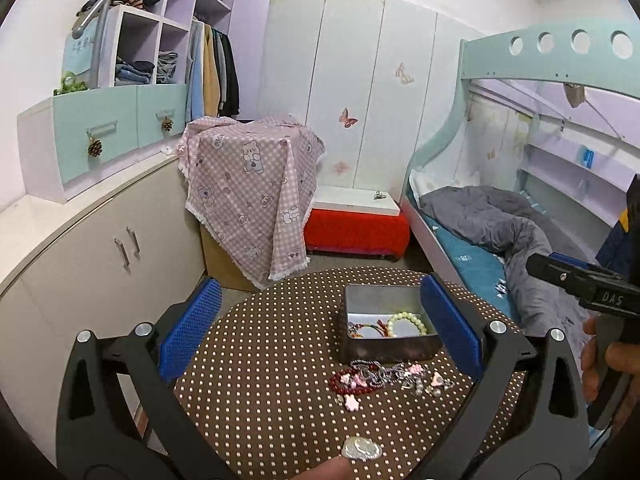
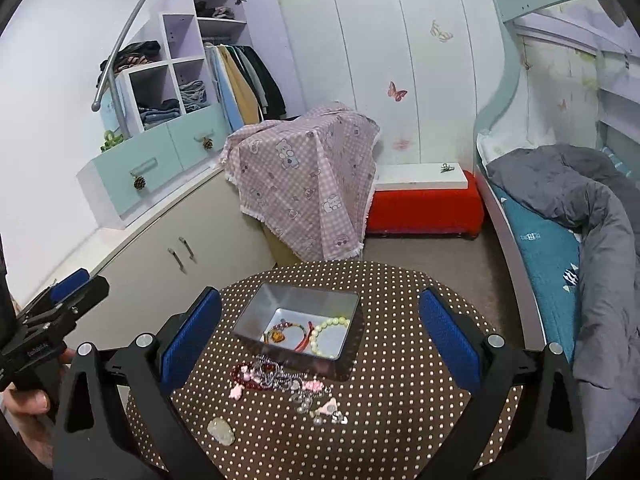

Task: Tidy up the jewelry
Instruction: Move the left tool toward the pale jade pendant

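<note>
A pink checked bear-print cloth (image 2: 308, 176) is draping over a box beside the cream cabinet (image 2: 176, 248). A red bench with a white top (image 2: 424, 204) is sitting against the white butterfly-stickered wardrobe (image 2: 400, 60). A grey duvet (image 2: 580, 200) is lying crumpled on the teal-sheeted bed (image 2: 540, 256).

Dotted brown table (image 2: 400, 420) bears tin box (image 2: 256, 320), tangled jewelry (image 2: 280, 376), pale stone (image 2: 221, 430).
</note>
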